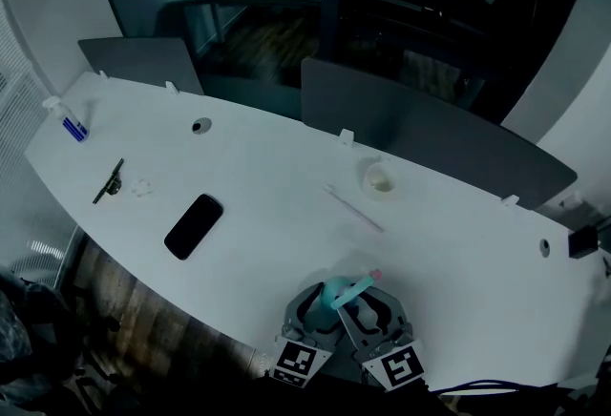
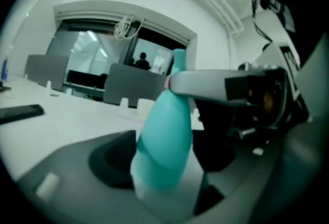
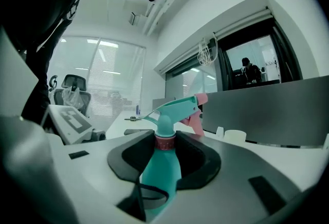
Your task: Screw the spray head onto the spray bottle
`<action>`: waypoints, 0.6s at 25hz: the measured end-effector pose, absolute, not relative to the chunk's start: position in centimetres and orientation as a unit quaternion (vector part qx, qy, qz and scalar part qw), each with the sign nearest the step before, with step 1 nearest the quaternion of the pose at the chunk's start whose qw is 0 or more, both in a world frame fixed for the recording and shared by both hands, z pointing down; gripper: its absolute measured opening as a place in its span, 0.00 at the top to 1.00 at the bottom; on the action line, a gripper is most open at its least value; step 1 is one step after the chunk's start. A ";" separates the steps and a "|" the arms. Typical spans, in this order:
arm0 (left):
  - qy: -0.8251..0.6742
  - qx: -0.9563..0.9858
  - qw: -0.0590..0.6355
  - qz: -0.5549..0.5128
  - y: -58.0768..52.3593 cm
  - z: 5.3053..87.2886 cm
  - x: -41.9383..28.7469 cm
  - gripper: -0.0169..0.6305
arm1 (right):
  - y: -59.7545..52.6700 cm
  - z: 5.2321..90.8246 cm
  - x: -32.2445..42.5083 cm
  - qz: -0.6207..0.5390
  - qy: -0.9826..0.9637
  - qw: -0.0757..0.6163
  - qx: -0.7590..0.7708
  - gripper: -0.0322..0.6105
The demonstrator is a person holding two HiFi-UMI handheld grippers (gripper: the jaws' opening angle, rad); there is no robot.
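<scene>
The left tongs (image 2: 160,166) are closed narrow on the teal body of the spray bottle (image 2: 165,130), which fills the gap between their jaws. The right tongs (image 3: 165,140) come in from the right and bracket the neck. Their dark pads sit either side of the pink collar (image 3: 165,142) of the spray head (image 3: 172,109) and appear closed on it, though the contact itself is hard to make out. In the left gripper view one grey jaw of the right tongs lies straight across the top of the bottle.

The bottle is held between the two tongs at the near edge of the worktop (image 1: 286,176), about the middle, tilted with the head's pink nozzle toward the far right. I cannot tell whether its base touches the worktop.

The head already sits on the neck with no gap showing at the collar, so I judge the step in hand to be tightening the thread rather than placing the head.

The next move likely calls for the left tongs to hold the body fixed while the right tongs turn the collar. They would release and take a new grip for each turn, keeping the head in line with the neck so the thread does not cross.

Farther out, well apart from the work, a dark phone (image 1: 194,225) lies to the left and a white cup (image 1: 379,180) stands on the far side.
</scene>
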State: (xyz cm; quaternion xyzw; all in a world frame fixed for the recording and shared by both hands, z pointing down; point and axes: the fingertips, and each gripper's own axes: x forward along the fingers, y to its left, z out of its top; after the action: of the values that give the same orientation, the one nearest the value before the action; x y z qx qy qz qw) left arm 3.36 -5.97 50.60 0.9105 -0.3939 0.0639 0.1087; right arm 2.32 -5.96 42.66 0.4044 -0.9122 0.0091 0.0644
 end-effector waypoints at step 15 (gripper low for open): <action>-0.428 0.897 0.097 0.048 -6.0 50.1 3.1 0.50 | -6.3 42.6 2.7 0.000 -0.897 0.043 0.440 0.74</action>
State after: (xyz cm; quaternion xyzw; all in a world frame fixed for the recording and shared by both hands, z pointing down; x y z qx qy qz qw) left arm 3.15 -6.01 50.12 0.8974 -0.4277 0.0476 0.0969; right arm 2.66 -6.33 42.57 0.4403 -0.8968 -0.0003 0.0425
